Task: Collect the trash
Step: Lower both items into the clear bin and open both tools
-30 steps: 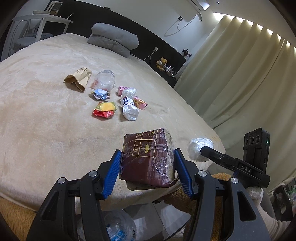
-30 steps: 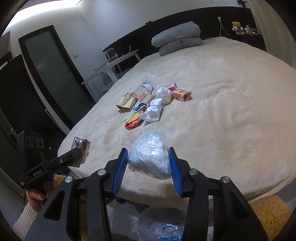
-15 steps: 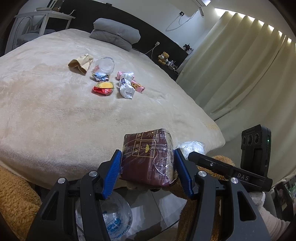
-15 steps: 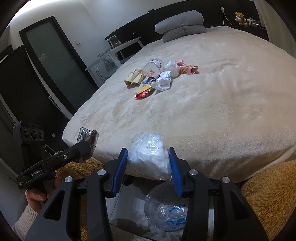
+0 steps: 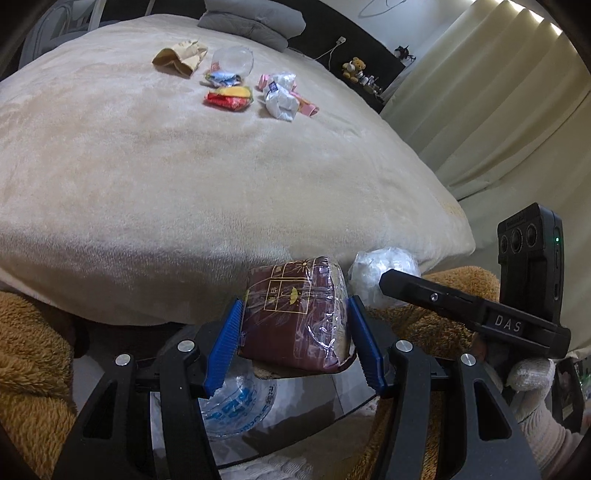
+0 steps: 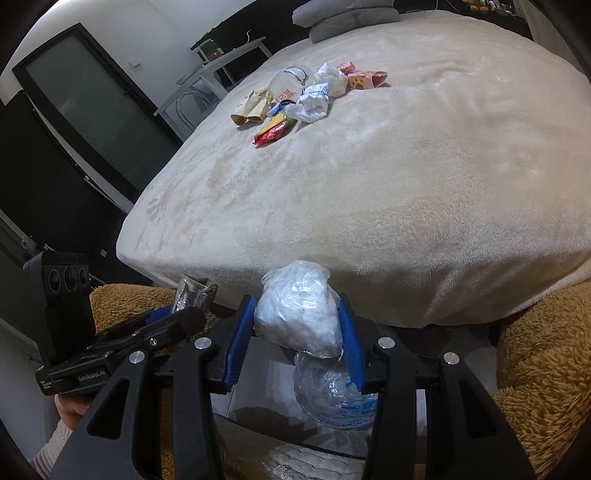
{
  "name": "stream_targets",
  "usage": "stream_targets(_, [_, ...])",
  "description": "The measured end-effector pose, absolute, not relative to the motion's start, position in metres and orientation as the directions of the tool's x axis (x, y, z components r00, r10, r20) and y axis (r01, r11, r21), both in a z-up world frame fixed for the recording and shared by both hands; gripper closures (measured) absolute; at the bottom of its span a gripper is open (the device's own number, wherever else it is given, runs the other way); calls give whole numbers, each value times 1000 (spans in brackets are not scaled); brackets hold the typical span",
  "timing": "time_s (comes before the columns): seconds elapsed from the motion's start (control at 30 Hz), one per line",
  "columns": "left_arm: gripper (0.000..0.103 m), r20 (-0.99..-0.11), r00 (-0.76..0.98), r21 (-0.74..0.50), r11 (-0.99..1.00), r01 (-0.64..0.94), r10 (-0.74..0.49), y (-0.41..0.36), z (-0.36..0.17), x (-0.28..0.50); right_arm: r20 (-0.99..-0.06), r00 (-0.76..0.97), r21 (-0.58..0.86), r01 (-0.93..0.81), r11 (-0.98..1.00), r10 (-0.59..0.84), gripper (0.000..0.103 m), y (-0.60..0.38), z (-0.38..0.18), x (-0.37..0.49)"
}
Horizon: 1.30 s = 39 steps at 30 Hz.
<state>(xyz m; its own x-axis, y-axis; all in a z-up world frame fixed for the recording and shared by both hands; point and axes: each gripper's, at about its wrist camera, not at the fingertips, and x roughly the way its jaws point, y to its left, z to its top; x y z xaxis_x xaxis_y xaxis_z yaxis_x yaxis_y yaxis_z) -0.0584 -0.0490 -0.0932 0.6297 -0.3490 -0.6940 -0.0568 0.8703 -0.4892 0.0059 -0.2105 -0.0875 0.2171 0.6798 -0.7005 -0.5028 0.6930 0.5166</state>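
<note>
My left gripper [image 5: 295, 328] is shut on a maroon wrapped packet [image 5: 295, 317], held off the near edge of the bed above a bin lined with a clear bag [image 5: 236, 406]. My right gripper [image 6: 301, 332] is shut on a crumpled white plastic ball [image 6: 299, 314], also above the bagged bin [image 6: 332, 391]. Each gripper shows in the other's view: the right gripper [image 5: 373, 280] with its white ball, the left gripper [image 6: 184, 306] with its packet. More trash lies far up the bed: a red and yellow wrapper [image 5: 229, 98], a white wrapper [image 5: 280, 103], a brown paper bag [image 5: 181, 57], a clear cup [image 5: 232, 59].
The beige blanket of the bed [image 5: 184, 177] fills the middle. Brown fleece [image 6: 535, 369] flanks the bin on both sides. Grey pillows [image 5: 255, 20] lie at the head; curtains [image 5: 517, 92] hang on the right. A dark door [image 6: 92, 107] and a table [image 6: 221, 62] stand left.
Both grippers have sunk and drawn back off the bed's near edge with their loads. They tilted downward, so the bagged bin below now shows more fully.
</note>
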Motion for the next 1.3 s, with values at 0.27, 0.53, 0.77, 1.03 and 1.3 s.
stream_targets(0.27, [47, -800, 489, -460, 878, -130, -347, -55, -127, -44, -778, 126, 509, -448, 735, 615, 58, -193, -113, 16])
stream_targets(0.53, [47, -874, 353, -416, 890, -186, -334, -61, -157, -36, -853, 30, 466, -405, 787, 521, 58, -179, -143, 19])
stream_targets(0.77, [47, -908, 252, -388, 898, -207, -335, -65, -181, -29, -877, -17, 450, -383, 807, 480, 58, -175, -158, 23])
stream_targets(1.03, [47, -933, 191, -342, 916, -208, -305, -65, -192, -33, -889, -61, 443, -368, 818, 454, 57, -169, -171, 25])
stream_targets(1.3, [46, -946, 164, -309, 929, -206, -278, -70, -195, -29, -876, -51, 465, -353, 812, 479, 38, -169, -168, 28])
